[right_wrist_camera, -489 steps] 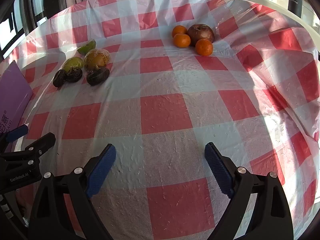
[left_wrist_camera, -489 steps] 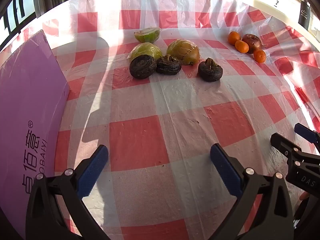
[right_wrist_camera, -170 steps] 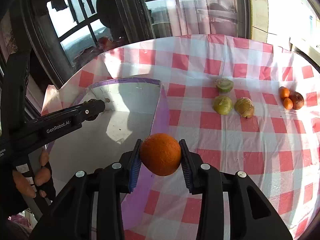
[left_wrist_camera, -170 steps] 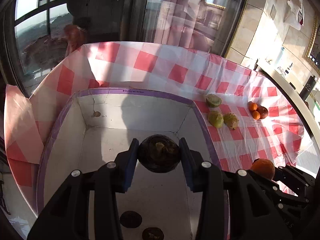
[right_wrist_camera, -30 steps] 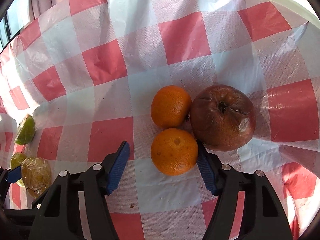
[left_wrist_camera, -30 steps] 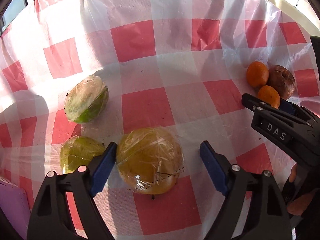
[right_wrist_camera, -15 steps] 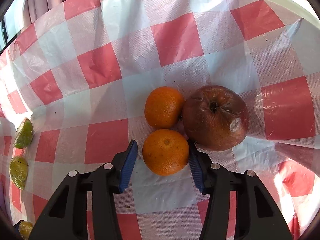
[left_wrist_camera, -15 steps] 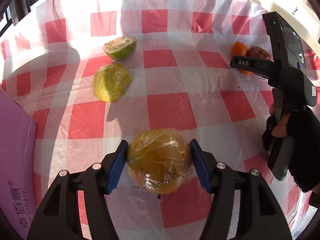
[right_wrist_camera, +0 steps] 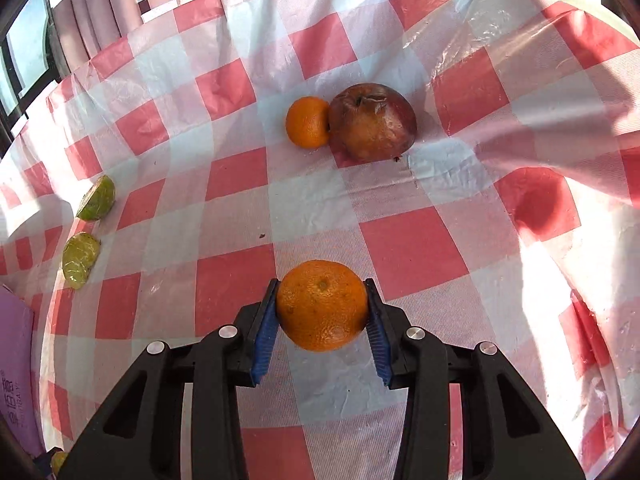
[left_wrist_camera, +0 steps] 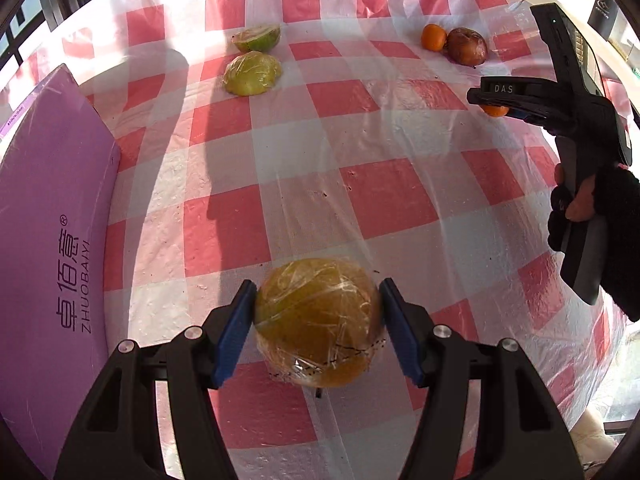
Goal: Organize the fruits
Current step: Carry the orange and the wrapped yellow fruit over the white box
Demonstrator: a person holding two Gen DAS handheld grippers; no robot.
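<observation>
1. While both grippers are loaded, the step in hand looks like carrying fruit to the box: the left gripper point(left_wrist_camera: 318, 330) has its blue pads pressed on either side of a plastic-wrapped yellow-green fruit point(left_wrist_camera: 318, 322), held above the checked tablecloth point(left_wrist_camera: 384, 196).
2. The right gripper point(right_wrist_camera: 322, 312) is closing its jaws, and an orange point(right_wrist_camera: 322, 305) sits gripped between the pads, clear of the cloth.
3. Farther out, a second orange point(right_wrist_camera: 307, 122) touches a wrinkled red apple point(right_wrist_camera: 372, 122); two wrapped green pieces point(left_wrist_camera: 253, 73) lie well apart from them.
4. The purple box point(left_wrist_camera: 52, 216) stands at the left gripper's left side; its inside is hidden.
5. Next, I judge, each load needs moving over the box's wall before the pads let go.
</observation>
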